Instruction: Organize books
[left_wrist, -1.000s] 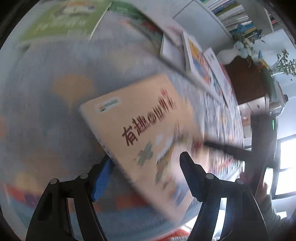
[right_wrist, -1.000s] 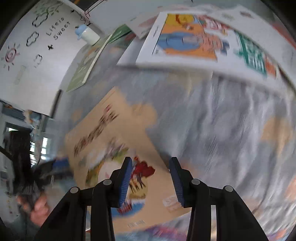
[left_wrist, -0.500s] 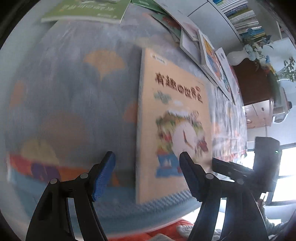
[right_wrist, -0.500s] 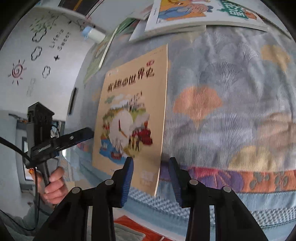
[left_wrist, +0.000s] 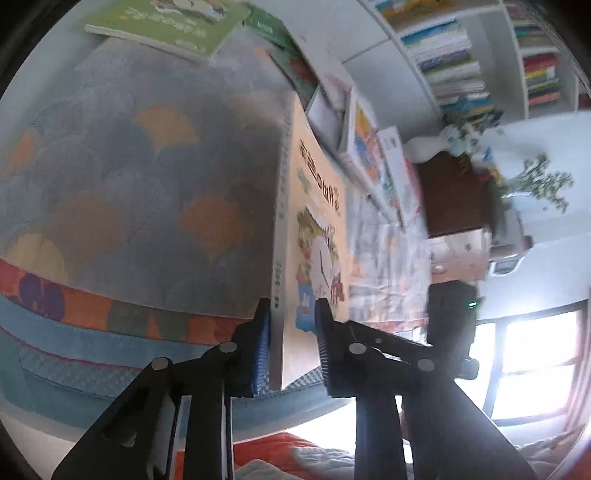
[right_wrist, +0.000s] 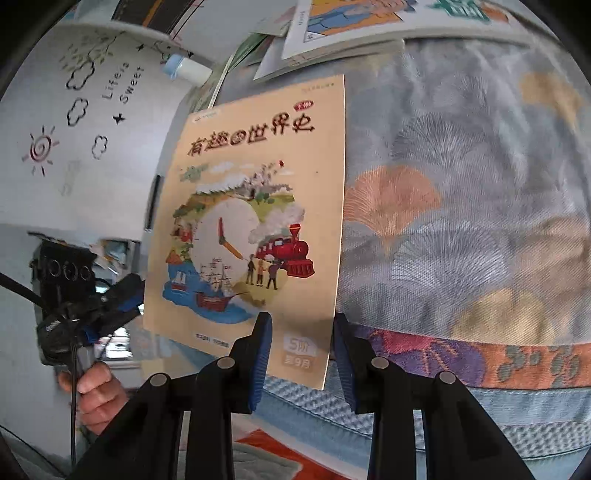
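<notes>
Left tongs (left_wrist: 291, 336) are closed on the lower spine corner of the tan picture book (right_wrist: 255, 206), their blue pads pressing both covers. Right tongs (right_wrist: 301, 347) stand with jaws apart around the book's opposite lower corner, near the "5" label; contact on that side cannot be confirmed, so these tongs read as not gripping.

The book is raised on edge, front cover toward the right camera, clear of the patterned cloth (right_wrist: 461, 221) covering the table. Judgement: it is held upright by the spine so it can be carried and squared before being set with the others, the right tongs ready to steady the free edge.

Other books (right_wrist: 369, 22) lie flat at the far side of the cloth. A green book (left_wrist: 166, 22) lies farther left. Bookshelves (left_wrist: 480, 55) stand beyond the table.
</notes>
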